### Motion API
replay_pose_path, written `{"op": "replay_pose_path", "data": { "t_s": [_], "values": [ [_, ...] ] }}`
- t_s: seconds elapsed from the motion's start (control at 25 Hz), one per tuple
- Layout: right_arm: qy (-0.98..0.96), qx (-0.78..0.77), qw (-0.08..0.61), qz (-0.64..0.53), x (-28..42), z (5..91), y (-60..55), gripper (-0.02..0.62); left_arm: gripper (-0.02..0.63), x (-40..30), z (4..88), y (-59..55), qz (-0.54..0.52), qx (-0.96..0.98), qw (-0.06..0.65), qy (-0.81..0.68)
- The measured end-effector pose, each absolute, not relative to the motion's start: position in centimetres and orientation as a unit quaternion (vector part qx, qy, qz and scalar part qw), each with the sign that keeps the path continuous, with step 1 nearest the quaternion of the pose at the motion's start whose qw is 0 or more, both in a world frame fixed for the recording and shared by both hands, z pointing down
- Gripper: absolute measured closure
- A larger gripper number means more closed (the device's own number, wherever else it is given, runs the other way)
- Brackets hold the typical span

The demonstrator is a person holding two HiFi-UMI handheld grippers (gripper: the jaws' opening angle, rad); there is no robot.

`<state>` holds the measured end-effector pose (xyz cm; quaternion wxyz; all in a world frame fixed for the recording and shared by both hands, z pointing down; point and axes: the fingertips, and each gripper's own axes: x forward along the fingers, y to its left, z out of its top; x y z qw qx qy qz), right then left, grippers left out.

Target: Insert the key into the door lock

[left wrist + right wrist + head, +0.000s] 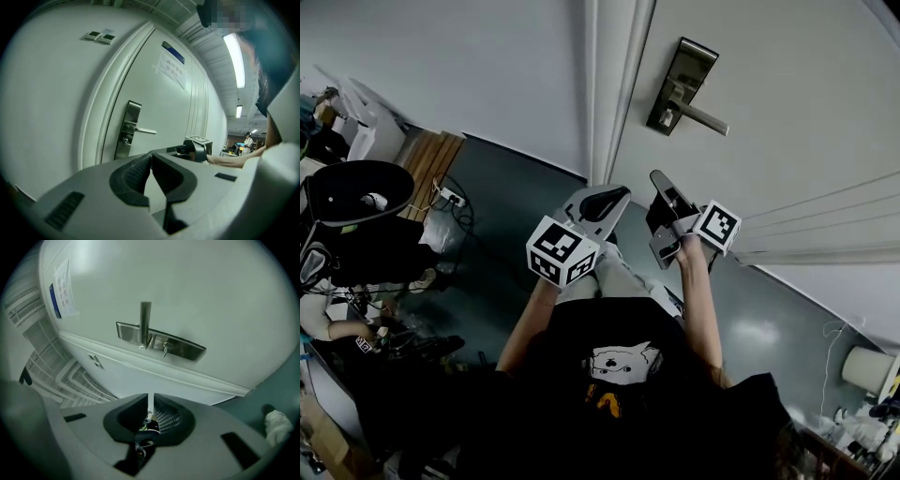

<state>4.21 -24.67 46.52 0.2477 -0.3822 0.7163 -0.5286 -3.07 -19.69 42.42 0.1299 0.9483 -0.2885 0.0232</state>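
right tongs (149,398) look clenched on the key (148,419): tiny, light, stiff, slippery metal, best pinched by its flat head. left tongs (151,155) clenched, empty. door lock (161,344) sits well ahead.

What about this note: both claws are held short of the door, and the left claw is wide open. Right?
Not quite. The left gripper view shows the left claw shut, jaws meeting at the tips with nothing between them. The rest holds: it and the right claw are both short of the door.
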Motion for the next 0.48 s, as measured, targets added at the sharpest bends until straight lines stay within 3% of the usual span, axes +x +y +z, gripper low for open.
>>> {"op": "replay_pose_path", "data": {
  "t_s": [0.48],
  "values": [
    [0.732, -0.407, 0.196, -0.509, 3.2, 45.8, -18.7, 0.569, 0.586, -2.9, 44.2, -16.2, 0.020, 0.946, 0.163, -0.281]
  ]
}}
